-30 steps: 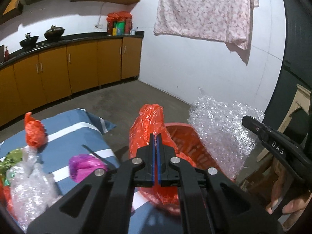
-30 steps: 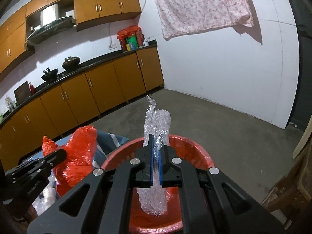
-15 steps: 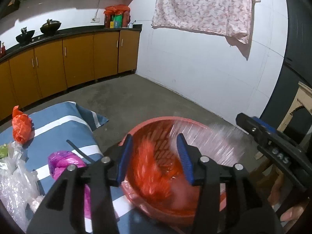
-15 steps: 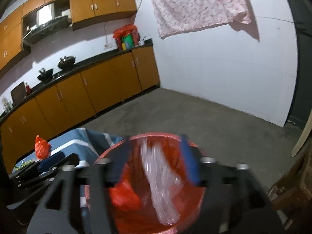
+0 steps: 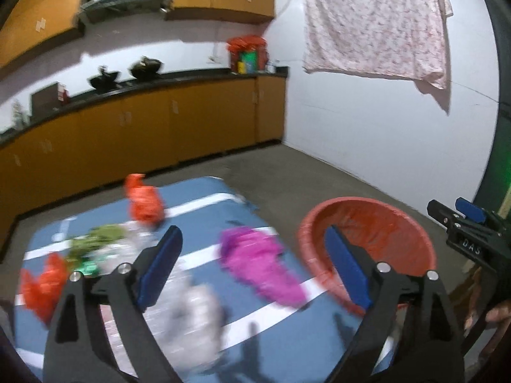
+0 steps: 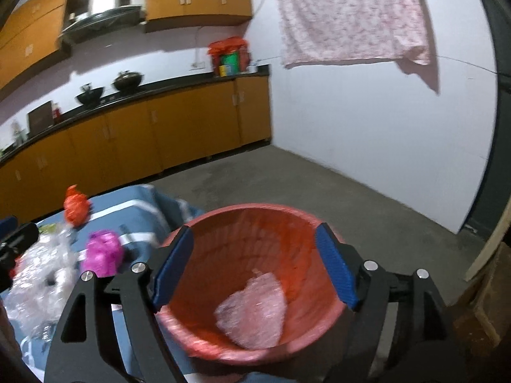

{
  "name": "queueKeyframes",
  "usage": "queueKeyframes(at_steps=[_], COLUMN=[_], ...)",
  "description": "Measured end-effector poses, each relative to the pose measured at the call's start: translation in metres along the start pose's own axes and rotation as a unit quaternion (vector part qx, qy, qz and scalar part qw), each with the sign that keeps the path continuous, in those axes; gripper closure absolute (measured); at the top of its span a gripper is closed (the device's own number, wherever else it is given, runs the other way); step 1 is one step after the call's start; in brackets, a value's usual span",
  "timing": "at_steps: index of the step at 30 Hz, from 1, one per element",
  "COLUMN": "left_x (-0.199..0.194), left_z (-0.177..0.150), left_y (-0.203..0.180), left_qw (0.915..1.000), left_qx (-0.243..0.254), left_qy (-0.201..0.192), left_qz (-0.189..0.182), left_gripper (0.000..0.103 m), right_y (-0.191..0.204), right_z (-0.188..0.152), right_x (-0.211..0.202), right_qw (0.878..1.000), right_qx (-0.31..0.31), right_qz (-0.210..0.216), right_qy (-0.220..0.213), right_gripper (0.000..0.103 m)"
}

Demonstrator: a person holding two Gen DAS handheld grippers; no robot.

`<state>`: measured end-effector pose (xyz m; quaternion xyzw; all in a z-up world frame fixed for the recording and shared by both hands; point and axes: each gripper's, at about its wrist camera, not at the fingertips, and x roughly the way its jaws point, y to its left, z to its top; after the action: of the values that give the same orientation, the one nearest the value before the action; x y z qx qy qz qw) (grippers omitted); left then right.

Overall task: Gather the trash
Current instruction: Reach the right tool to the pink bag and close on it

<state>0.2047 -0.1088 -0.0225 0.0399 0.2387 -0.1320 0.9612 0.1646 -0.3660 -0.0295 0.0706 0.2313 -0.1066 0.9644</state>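
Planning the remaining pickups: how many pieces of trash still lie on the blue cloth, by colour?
Red-orange bags: 2
Magenta bag: 1
Green wrapper clump: 1
Clear plastic pile: 1
Total: 5

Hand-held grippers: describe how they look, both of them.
Both match. The left hand-held gripper and right hand-held gripper have matte black angular linkage arms with triangular cut-outs, silver round screw heads at the joints, and flat blue finger pads. The right one's side carries white letters "DAS". No cables show.
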Motion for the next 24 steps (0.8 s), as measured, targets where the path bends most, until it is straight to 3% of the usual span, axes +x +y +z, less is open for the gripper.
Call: queueKeyframes(at_steps=[7,14,19,24], left_x=[-0.059,-0.074,-0.068,-0.051], left_z=[-0.028,-0.066,-0.086,-0.095], left_y=[0.079,0.173,0.231,0.265], left_qw=[0.9935,0.9726,0.9588,0.9519], left_qx=[-0.028,-0.074,-0.119,-0.155], left_qy=[-0.017,0.026,0.054,0.079], left_qz=[0.109,0.219,0.252,0.252], left_gripper=[0.007,0.006,0.006,0.006], right_y=[0.058,0.104,0.125,0.143], right_z=[-0.010,-0.025,-0.028,-0.030], right_x=[0.006,0.021,0.045,0.072], right_qw=[0.996,0.989,0.985,0.982], right_qx=[-0.021,-0.045,-0.040,-0.046], right_qz=[0.077,0.122,0.135,0.135], right_qy=[0.031,0.068,0.098,0.124], right_gripper=[0.024,0.024,0.024,0.024])
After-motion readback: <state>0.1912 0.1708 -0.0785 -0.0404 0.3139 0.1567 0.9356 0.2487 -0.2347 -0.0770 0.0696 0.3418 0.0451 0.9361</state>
